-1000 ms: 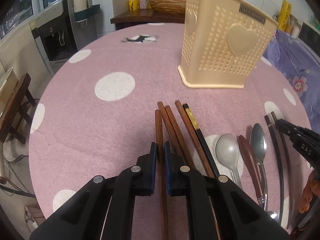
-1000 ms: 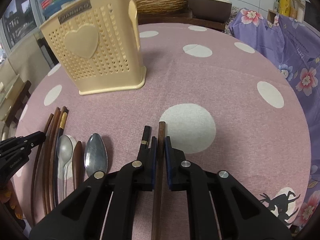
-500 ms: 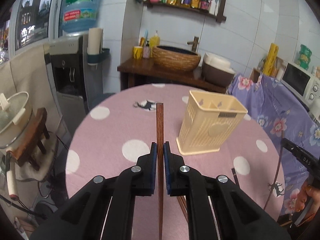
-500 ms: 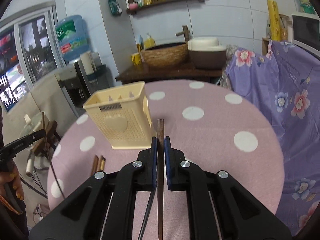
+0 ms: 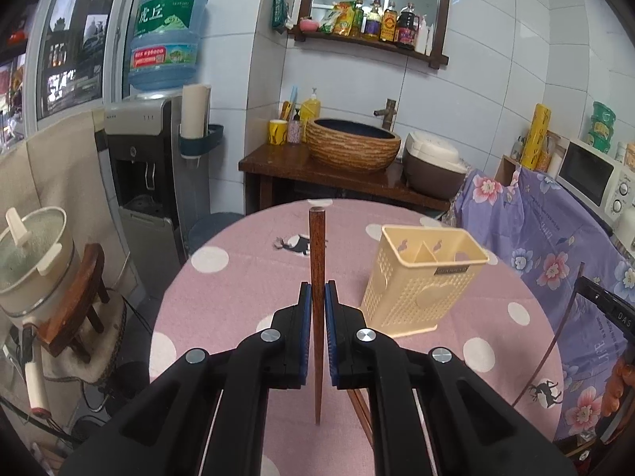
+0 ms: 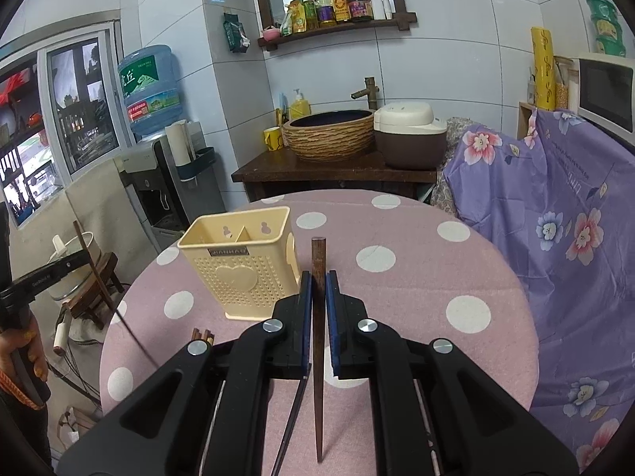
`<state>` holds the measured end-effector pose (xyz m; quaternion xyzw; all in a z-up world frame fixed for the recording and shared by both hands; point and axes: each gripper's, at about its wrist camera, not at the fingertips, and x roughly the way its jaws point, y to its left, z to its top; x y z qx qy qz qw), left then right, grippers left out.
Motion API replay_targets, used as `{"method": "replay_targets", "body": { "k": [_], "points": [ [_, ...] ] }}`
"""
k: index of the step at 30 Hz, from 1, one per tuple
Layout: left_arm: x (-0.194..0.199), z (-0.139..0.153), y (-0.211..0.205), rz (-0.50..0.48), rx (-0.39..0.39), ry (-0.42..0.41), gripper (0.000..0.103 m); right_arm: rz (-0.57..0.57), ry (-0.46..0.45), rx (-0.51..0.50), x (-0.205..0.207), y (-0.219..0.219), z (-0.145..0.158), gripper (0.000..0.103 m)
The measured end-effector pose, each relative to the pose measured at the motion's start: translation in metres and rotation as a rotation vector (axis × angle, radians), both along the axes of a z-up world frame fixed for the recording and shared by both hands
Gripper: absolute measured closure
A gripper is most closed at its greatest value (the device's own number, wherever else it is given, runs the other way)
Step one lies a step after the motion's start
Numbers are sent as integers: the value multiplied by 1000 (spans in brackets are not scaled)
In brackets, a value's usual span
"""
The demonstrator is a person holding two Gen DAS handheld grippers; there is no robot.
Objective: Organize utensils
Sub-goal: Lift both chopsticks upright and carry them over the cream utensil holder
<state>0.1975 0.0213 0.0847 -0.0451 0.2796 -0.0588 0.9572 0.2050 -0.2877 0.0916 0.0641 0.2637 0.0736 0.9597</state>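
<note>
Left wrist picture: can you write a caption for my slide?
Left gripper holds a brown chopstick above the pink dotted table, near the cream utensil holder.

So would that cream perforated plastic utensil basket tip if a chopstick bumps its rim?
Probably: the cream perforated plastic utensil basket stands tall on a narrow base and looks empty, so likely light. It may also slide on the pink polka-dot tablecloth.

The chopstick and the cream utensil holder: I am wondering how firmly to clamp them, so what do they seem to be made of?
The chopstick looks like dark reddish-brown wood with a smooth, low-sheen finish; faint grain streaks run along it. The utensil holder looks like moulded cream plastic, matte: thin perforated walls, a raised heart and a small label plate. Neither can be confirmed by sight alone.
</note>
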Motion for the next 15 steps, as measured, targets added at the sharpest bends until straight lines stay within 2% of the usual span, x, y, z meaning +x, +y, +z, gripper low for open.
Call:
{"method": "replay_targets", "body": {
  "k": [7, 11, 15],
  "points": [
    [16, 43, -6, 11, 24, -87, 95, -18, -68, -39, 14, 6, 41, 95],
    [27, 81, -15, -4, 18, -130, 95, -25, -119, -37, 29, 12, 86, 95],
    [34, 127, -29, -25, 1, -186, 95, -24, -204, -25, 41, 25, 142, 95]
  ]
}}
